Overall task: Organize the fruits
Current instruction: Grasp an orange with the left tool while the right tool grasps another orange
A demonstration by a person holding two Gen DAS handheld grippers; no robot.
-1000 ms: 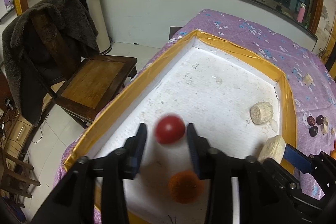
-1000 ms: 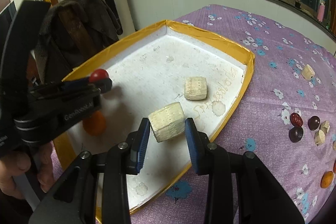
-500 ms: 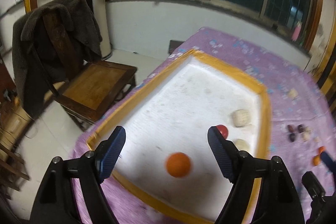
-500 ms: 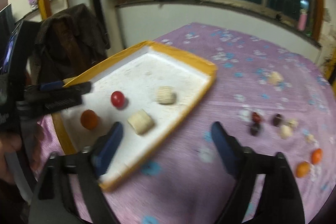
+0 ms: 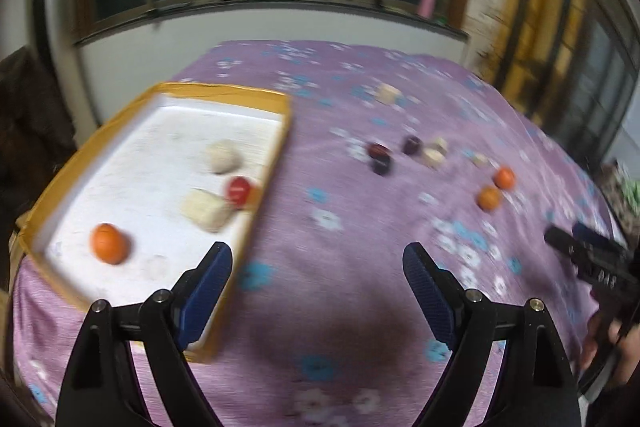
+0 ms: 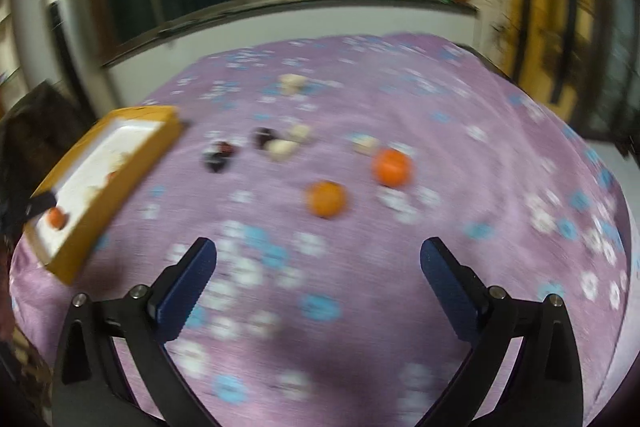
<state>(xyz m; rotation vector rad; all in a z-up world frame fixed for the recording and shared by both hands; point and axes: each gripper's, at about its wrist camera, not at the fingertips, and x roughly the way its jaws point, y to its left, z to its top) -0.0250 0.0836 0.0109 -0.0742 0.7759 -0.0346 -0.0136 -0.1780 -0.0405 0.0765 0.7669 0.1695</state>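
Both grippers are spreading with nothing between their jaws, and the right gripper [image 6: 318, 269] is sitting nearer the two loose oranges [image 6: 326, 199] lying just ahead on the cloth [image 6: 460, 115], outside the tray [image 6: 132, 151].

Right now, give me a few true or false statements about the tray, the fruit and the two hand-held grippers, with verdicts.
1. The tray holds one orange. True.
2. The red fruit lies on the cloth. False: it is in the tray.
3. Two oranges lie on the cloth. True.
4. The left hand-held gripper holds a fruit. False: its jaws are opening with nothing between them.
5. The right hand-held gripper is shut. False: it is opening, empty.
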